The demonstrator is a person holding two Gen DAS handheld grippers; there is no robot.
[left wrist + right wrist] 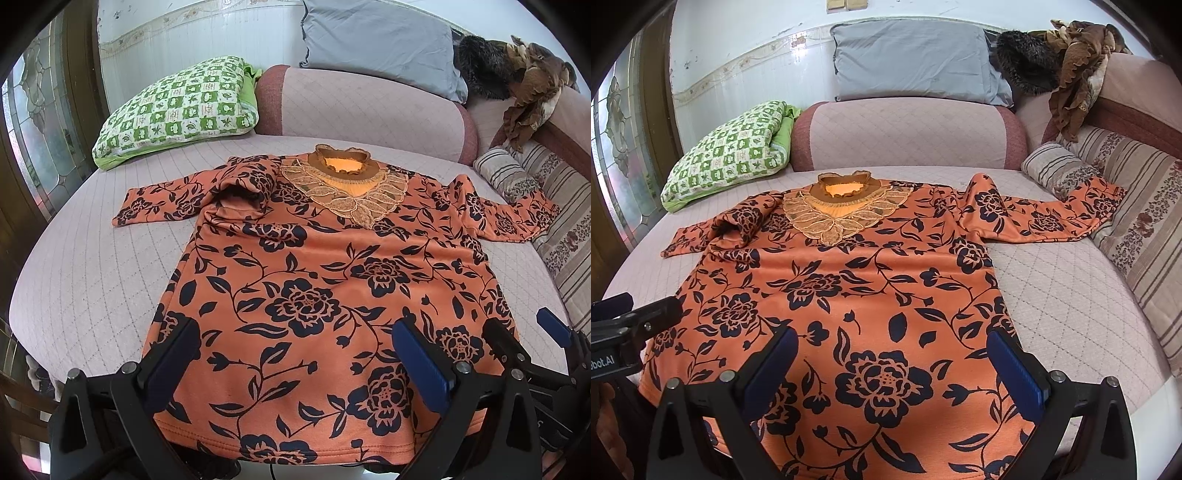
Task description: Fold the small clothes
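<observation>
Where the left wrist camera looks forward, an orange top (314, 288) with dark floral print lies flat, front up, on a quilted pink bed (96, 266). Its lace collar (343, 184) points away from the camera, and its hem is nearest the lens. The left tool (295, 362) hovers over the hem with its fingers spread wide, holding nothing. The right tool (524, 332) shows at the lower right edge, also parted. One sleeve (162, 203) stretches left, bunched near the shoulder. A green checked pillow (177, 107) and a grey pillow (380, 40) sit at the far side.

From the right wrist camera, the same top (849, 288) fills the middle of the bed (1071, 295). The right tool (890, 365) stands wide apart above the hem's right part, empty. The other sleeve (1045, 214) reaches onto a striped cushion (1145, 229). The left tool (631, 314) enters from the left edge, just beside the top's side.
</observation>
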